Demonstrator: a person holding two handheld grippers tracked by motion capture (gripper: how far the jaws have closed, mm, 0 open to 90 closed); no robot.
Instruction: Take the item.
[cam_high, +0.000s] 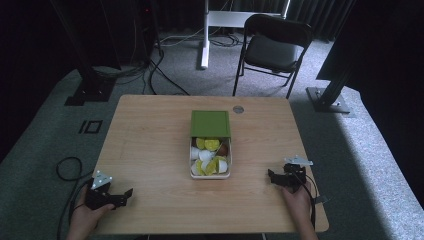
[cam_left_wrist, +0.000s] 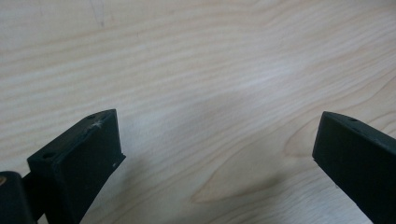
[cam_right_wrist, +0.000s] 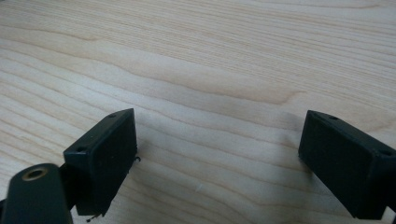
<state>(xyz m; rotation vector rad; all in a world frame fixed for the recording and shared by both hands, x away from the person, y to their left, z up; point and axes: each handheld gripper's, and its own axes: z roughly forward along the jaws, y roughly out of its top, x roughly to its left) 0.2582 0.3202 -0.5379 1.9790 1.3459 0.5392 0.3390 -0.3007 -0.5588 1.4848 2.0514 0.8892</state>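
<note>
Wooden table (cam_high: 150, 150) | box (cam_high: 210, 145) between, apart from both | left claw (cam_high: 125, 196) released | right claw (cam_high: 274, 178) released

Left hand (cam_high: 86, 214) low at the near left, gripping the black two-jaw left gripper (cam_high: 126, 194), jaws spread wide and empty, right hand (cam_high: 296, 196) near right, black two-jaw right gripper (cam_high: 272, 177) likewise gaping, both resting low.

Black folding chair (cam_high: 274, 47) beyond the table (cam_high: 150, 140) (white desk leg (cam_high: 204, 35) beside).
</note>
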